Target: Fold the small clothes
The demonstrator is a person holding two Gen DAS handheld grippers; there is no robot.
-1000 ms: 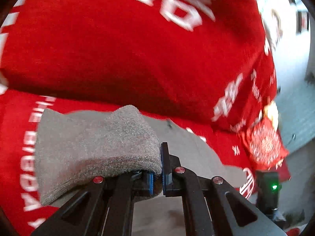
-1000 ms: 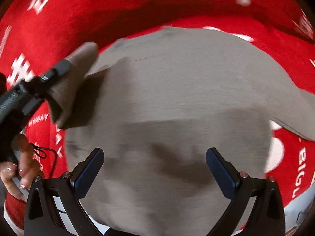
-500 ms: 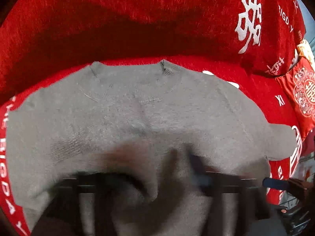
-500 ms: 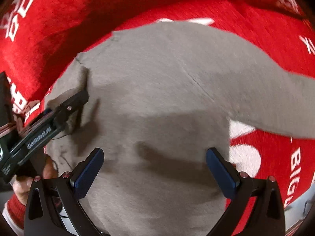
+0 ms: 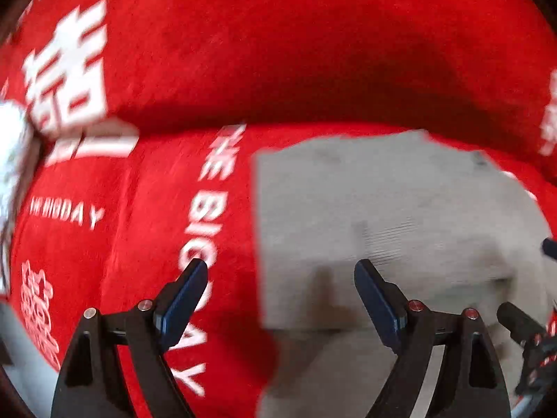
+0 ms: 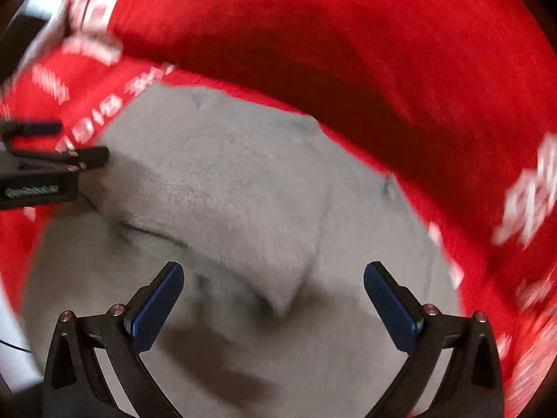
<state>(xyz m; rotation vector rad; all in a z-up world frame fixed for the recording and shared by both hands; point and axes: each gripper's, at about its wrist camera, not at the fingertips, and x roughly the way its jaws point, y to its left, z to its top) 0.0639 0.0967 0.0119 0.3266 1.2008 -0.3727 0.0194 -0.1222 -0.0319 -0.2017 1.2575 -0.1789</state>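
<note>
Nearest the left wrist camera, the left hand-held gripper (image 5: 280, 271) stands with its jaws spread wide and nothing between the blue pads; its left finger hangs over red cloth, its right finger over the grey sweater (image 5: 383, 216). In the right wrist view the right hand-held gripper (image 6: 273, 271) is likewise wide open and empty, both fingers poised above the grey sweater (image 6: 243, 191) without touching it, as far as the blur allows

The grey sweater lies flat on a red blanket (image 5: 122, 244) printed with white letters and characters. Seen from the left wrist, the sweater's left edge runs straight and sharp just right of the white lettering, and a folded layer lies across its upper part; the lower part runs off the bottom of the picture. Seen from the right wrist, a folded-over flap ends in a corner between the two fingers, casting a dark shadow on the layer below

Farther off, at the sweater's left edge in the right wrist view, the left hand-held gripper (image 6: 59, 142) comes in from the frame edge, mostly cut off. Behind the sweater rises a red cushion or fold (image 6: 348, 35) of the same fabric; motion blur smears its white print, so the characters cannot be read. A white fuzzy thing (image 5: 12, 160) at the left border of the left wrist view is too blurred to identify
</note>
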